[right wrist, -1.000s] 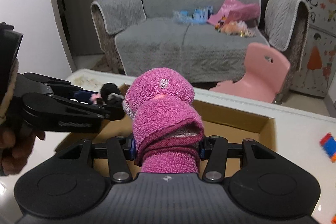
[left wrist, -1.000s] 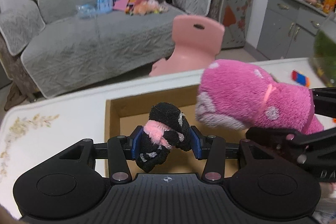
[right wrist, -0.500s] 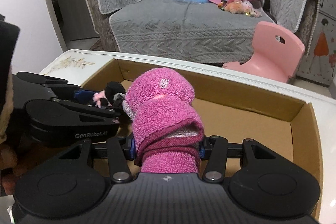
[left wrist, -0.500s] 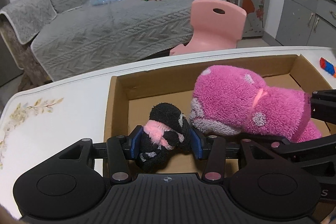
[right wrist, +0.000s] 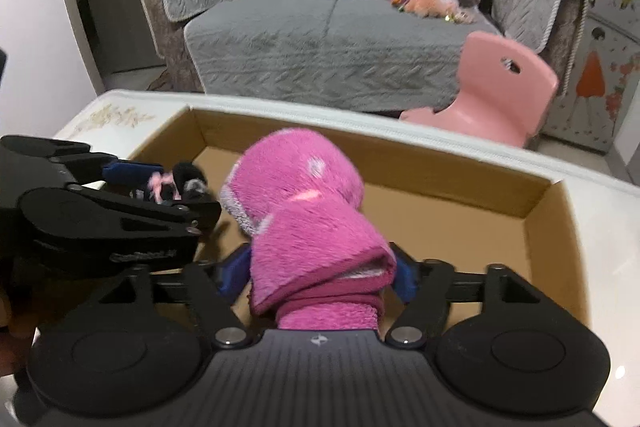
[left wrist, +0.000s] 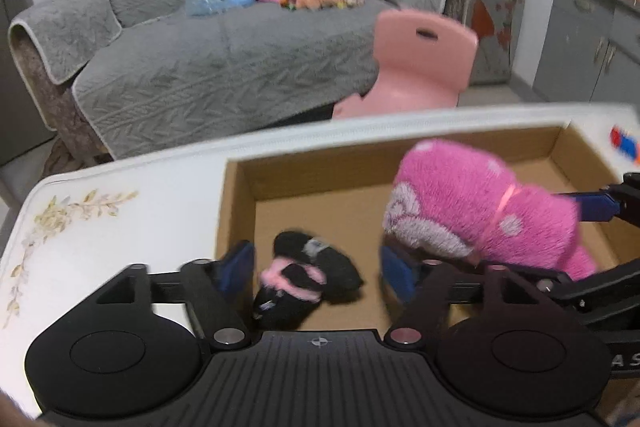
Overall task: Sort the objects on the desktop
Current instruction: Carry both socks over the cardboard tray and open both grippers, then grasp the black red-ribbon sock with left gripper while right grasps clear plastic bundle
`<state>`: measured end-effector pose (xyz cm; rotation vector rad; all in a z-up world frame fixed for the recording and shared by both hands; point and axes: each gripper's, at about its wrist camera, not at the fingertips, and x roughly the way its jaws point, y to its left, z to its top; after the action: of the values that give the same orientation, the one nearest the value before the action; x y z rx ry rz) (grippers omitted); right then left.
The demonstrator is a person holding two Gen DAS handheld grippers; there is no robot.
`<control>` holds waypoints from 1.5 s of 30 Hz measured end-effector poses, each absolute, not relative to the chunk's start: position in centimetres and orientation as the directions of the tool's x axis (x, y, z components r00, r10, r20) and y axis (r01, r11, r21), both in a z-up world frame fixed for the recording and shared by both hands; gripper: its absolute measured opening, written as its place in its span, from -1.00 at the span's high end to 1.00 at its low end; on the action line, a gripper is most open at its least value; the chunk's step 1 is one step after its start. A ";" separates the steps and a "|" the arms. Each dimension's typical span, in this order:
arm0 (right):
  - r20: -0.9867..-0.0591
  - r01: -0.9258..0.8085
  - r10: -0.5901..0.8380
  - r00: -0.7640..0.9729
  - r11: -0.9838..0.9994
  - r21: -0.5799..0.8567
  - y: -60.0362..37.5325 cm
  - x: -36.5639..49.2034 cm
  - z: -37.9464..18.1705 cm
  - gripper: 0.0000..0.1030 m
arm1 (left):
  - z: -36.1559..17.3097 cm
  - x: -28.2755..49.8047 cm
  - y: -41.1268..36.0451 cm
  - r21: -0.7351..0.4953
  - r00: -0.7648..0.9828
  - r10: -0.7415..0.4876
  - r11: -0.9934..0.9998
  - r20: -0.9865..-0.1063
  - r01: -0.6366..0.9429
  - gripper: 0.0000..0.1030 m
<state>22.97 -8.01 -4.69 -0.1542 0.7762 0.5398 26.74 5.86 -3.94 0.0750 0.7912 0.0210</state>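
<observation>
Released within the last half second, the black-and-pink sock bundle (left wrist: 306, 281) is seen loose between the parted pads of the left gripper (left wrist: 318, 273), which had been clamped on it before; whether it has landed on the floor of the cardboard box (left wrist: 400, 157) or is mid-drop cannot be told through the blur. Those jaws are spread wide and nothing is touched by them. On the right, the fluffy magenta sock roll (right wrist: 316, 227) is pictured between the blue pads of the right gripper (right wrist: 318, 277), whose jaws appear slightly eased but in contact with it, low over the box's middle. One item is judged delivered, a second nearly so. A small red-and-blue block (left wrist: 624, 147) is left on the white table (left wrist: 120, 187) at far right, outside the box.
</observation>
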 end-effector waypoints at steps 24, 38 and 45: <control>-0.450 -0.546 0.545 0.708 0.826 0.140 -25.0 7.6 1.2 -0.84 | 0.0 5.9 6.9 0.008 0.789 -0.156 0.980 -0.594 0.200 -0.99; -0.504 -0.655 0.616 0.605 0.745 0.126 -22.8 -1.2 -5.4 -0.88 | -5.6 -3.3 1.9 -0.020 0.750 -0.120 0.990 -0.651 0.141 -0.99; -0.567 -0.725 0.610 0.553 0.688 0.034 -19.6 -2.6 -7.3 -0.82 | -7.0 -1.9 2.0 -0.051 0.726 -0.039 0.999 -0.686 0.006 -0.99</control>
<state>-2.64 -19.62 -7.26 -0.2140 0.5829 0.7962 -1.88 2.00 -6.95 -0.0467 0.7577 -0.0247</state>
